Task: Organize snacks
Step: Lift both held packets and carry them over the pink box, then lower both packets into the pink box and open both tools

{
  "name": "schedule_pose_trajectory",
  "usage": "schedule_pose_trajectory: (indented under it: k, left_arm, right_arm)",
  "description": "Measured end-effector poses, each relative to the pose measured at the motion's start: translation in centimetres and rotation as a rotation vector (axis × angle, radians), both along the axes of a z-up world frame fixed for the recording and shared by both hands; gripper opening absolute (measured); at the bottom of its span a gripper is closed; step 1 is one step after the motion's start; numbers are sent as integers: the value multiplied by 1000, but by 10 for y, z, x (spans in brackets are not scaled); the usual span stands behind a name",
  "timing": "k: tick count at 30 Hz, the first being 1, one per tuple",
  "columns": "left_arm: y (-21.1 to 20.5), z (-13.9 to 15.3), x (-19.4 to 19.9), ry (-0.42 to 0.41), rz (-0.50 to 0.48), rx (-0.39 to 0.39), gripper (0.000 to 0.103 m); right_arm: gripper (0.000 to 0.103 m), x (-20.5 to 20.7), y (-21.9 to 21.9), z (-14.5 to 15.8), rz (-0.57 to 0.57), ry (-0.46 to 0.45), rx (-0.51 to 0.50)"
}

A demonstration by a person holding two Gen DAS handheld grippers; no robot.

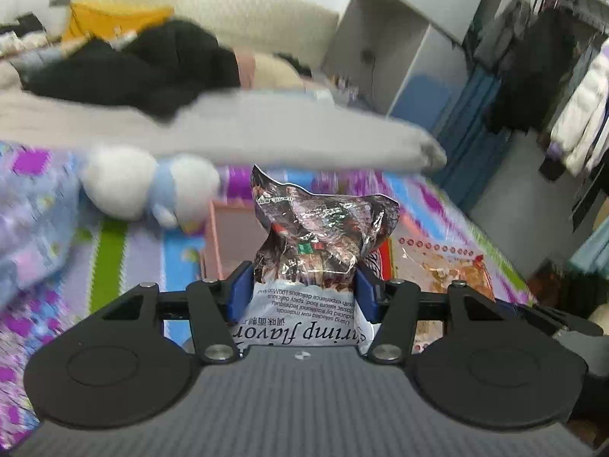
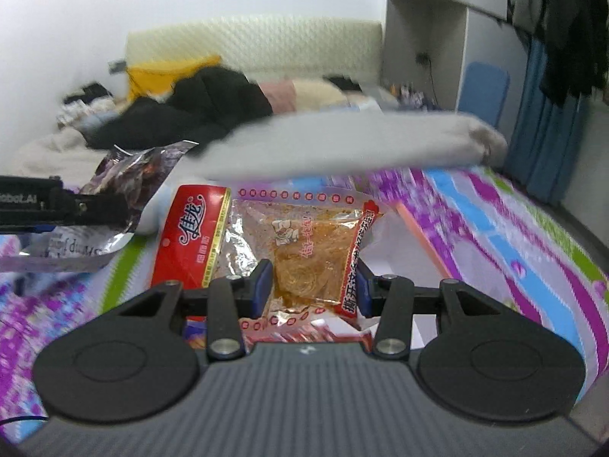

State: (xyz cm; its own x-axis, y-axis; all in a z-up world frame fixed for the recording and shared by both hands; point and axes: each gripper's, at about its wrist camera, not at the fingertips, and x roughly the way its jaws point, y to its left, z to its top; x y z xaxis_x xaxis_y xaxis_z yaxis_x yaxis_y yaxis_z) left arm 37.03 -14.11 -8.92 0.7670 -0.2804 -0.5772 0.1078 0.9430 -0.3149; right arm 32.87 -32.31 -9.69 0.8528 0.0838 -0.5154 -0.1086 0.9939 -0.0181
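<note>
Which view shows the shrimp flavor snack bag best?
The left wrist view: the shrimp flavor bag sits centred between the left gripper's pads, its print readable. The right wrist view shows that bag only at its left edge, side-on and partly hidden.

The shrimp snack bag sits between the fingers of the left gripper, above the play mat. To its right, the noodle snack bag sits between the fingers of the right gripper. A soft toy lies on the mat behind them, before the bed.
</note>
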Motion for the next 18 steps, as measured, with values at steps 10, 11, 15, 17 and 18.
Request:
schedule_pose_trajectory:
  k: [10,11,15,17,18]
  left_arm:
    - [-15,-70,31,145,-35,19,61]
    - [-17,-73,33,148,-40,25,61]
    - [-18,-81,33,160,-46,37,62]
    - [-20,-81,33,158,-47,52,66]
    - [-20,-79,31,160,-47,57,72]
  right_arm:
    - [47,29,-17,-60,-24,150,31]
    - [48,30,-18,-62,-24,158,39]
    - [49,36,-21,-71,-17,184,68]
    - [50,34,-22,-72,-9,195,89]
    - [52,33,-22,-72,-11,198,92]
